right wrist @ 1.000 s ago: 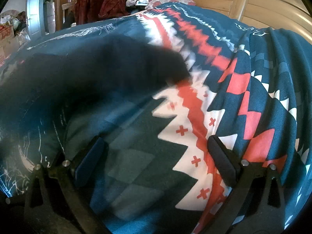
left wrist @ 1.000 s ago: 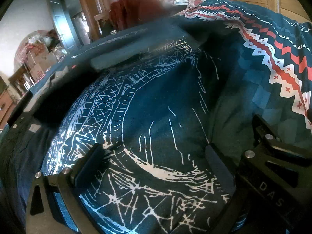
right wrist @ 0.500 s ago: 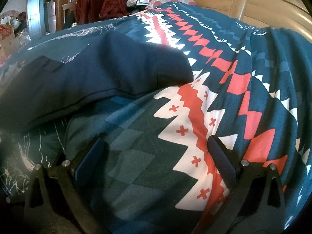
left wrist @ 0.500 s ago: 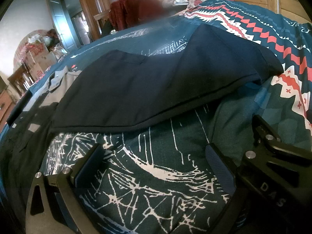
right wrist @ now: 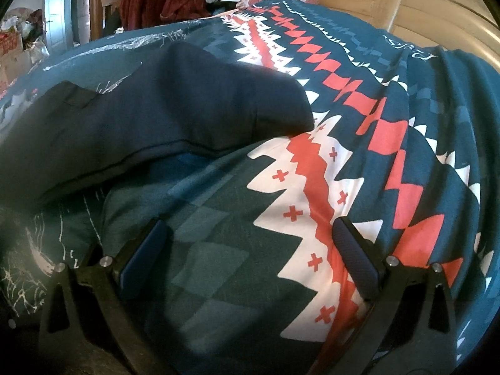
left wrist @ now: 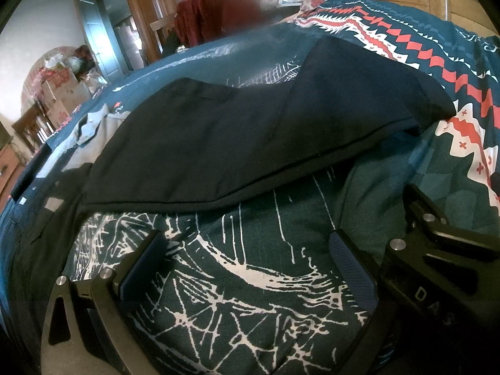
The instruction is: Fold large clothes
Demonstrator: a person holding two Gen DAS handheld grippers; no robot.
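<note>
Both claws are seen spread wide and empty, hovering low over the bed. The left claw sits at the bottom of its view above the white web print of the bedspread; the right claw hangs over the red and white zigzag band at the bottom of its view.

The garment, dark navy, is laid across the middle of the left view, with a stitched hem running from lower left to the right, just beyond the left claw's fingertips. In the right view the garment fills the upper left, its rounded corner reaching toward the zigzag. A grey lining or second cloth shows at its left edge; which it is cannot be told.

One fold appears laid, judging by the doubled hem. For the next one, the hem should be taken at two points well apart, one per claw, with the bedspread kept out of the pinch. Both layers ought to be gathered together, so the fold is not dragged open. The lift should be kept level and the edge carried straight across, then laid down flat. The right corner looks puffed up, so smoothing may be needed there.
</note>
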